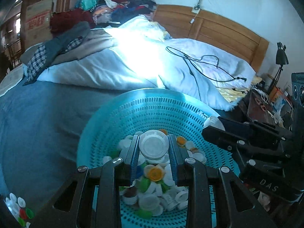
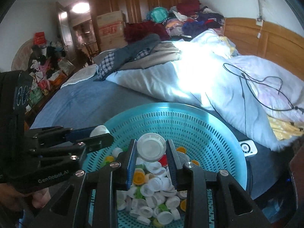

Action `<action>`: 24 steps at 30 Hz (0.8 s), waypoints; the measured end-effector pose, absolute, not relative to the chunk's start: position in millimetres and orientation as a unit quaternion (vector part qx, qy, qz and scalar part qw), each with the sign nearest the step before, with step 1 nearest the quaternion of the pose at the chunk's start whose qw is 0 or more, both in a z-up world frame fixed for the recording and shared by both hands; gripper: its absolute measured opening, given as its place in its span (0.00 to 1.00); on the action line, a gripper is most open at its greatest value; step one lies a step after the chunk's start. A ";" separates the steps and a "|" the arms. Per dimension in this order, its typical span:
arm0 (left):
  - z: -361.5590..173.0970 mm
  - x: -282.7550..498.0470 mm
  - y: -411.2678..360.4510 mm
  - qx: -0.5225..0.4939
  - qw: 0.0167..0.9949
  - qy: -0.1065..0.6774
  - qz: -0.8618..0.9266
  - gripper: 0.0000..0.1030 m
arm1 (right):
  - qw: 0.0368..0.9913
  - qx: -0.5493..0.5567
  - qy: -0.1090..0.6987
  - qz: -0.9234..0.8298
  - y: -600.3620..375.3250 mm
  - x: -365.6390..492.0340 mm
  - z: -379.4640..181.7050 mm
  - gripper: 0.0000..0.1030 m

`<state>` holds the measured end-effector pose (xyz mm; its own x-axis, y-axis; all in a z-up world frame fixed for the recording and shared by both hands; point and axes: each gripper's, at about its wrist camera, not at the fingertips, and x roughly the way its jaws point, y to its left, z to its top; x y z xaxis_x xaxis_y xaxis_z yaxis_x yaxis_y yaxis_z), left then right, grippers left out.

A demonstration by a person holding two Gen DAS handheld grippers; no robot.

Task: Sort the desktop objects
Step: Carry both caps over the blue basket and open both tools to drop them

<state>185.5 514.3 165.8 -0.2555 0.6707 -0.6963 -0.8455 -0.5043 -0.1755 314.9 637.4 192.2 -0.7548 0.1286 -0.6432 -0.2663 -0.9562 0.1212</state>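
Note:
A turquoise perforated basket (image 1: 144, 106) (image 2: 190, 117) sits on the bed and holds a heap of bottle caps (image 1: 155, 195) (image 2: 157, 199), mostly white with some orange and green. My left gripper (image 1: 153, 142) is shut on a large white cap (image 1: 153, 146) above the heap. My right gripper (image 2: 151, 148) is shut on another large white cap (image 2: 151, 149) above the heap. Each gripper shows in the other's view, the right one (image 1: 213, 126) at the basket's right rim, the left one (image 2: 99, 134) at its left rim, each with its white cap.
A blue sheet (image 1: 41, 117) covers the bed around the basket. A white duvet (image 1: 133, 66) with a black cable (image 1: 205, 64) lies behind. A few sorted caps (image 1: 19, 209) lie at lower left. A cluttered nightstand (image 1: 266, 104) stands at right.

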 end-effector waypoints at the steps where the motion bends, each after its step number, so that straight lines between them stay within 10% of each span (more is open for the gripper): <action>1: 164.8 185.2 515.5 -0.373 0.485 0.118 0.782 0.25 | 0.107 -0.334 0.105 0.931 637.5 316.6 190.8 0.32; 4: 161.7 185.3 516.3 -0.378 0.485 0.114 0.781 0.30 | 0.109 -0.336 0.106 0.930 637.5 318.2 188.9 0.32; 7: 161.5 179.6 504.9 -0.371 0.462 0.089 0.800 0.58 | 0.118 -0.328 0.105 0.931 636.6 321.6 190.3 0.57; 24: 68.2 146.9 169.1 -0.415 0.250 0.009 0.875 0.58 | -0.003 -0.354 0.081 0.932 530.2 293.5 159.6 0.68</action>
